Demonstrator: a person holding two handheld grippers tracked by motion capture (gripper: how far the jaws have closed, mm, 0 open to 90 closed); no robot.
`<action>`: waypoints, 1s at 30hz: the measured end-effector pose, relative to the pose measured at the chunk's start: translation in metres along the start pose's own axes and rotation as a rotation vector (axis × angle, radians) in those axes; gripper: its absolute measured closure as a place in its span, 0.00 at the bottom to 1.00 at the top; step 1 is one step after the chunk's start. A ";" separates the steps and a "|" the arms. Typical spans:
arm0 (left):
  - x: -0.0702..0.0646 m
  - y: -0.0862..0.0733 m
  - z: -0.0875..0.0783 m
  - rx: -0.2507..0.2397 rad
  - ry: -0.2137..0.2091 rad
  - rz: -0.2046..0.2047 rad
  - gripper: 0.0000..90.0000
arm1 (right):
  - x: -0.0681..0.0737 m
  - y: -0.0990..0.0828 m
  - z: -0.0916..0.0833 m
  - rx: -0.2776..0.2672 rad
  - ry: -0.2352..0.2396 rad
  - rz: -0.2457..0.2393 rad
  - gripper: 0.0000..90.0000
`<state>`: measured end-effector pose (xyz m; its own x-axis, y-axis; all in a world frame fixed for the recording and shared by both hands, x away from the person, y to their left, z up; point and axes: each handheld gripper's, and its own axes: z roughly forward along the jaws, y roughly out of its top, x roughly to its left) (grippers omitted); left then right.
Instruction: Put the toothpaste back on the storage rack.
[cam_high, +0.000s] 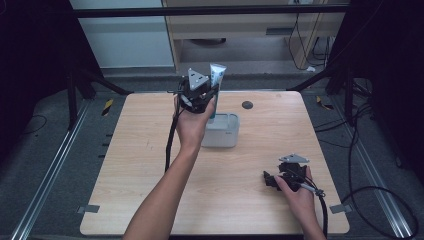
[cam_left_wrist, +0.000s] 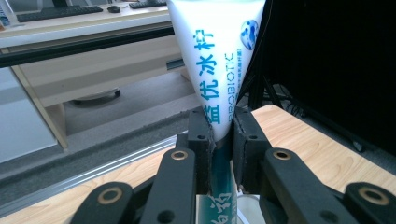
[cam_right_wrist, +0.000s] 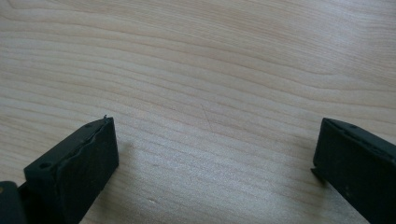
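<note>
1. Two grippers in use above one wooden tabletop (cam_high: 150, 165).
2. Left gripper (cam_left_wrist: 223, 133): clamped on toothpaste tube (cam_left_wrist: 217, 60), jaws pressed against both flat sides of tube just below its printed white section.
3. Tube orientation: upright, wide crimped end up, teal lower part running down between the jaws.
4. Tube location, high view: tube (cam_high: 217, 75) raised over the far middle of the tabletop, directly above a white rectangular holder (cam_high: 223, 134); lower end at or inside holder opening, contact not discernible.
5. Left gripper (cam_high: 207, 102) in high view: held at holder's far left edge, grey three-cornered plate on top, cable trailing down along forearm.
6. Right gripper (cam_high: 272, 180): low over the near right of the tabletop, well apart from holder.
7. Right gripper (cam_right_wrist: 215, 154) state: jaws spread wide, nothing between them but bare wood grain.
</note>
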<state>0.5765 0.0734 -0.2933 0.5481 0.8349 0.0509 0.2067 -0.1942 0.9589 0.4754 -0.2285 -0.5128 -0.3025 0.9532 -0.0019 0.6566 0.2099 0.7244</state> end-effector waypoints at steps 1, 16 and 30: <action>0.000 -0.001 0.001 -0.006 -0.002 0.003 0.88 | 0.000 0.000 0.000 0.001 0.000 -0.001 0.00; -0.001 -0.009 0.015 -0.052 -0.010 0.023 0.88 | 0.000 0.000 0.000 0.000 0.000 -0.003 0.00; 0.006 -0.024 0.022 -0.068 -0.010 -0.011 0.88 | 0.000 0.000 0.000 0.002 -0.001 -0.006 0.00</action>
<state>0.5926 0.0719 -0.3225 0.5545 0.8313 0.0377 0.1573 -0.1492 0.9762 0.4751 -0.2288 -0.5128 -0.3057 0.9521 -0.0066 0.6564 0.2158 0.7229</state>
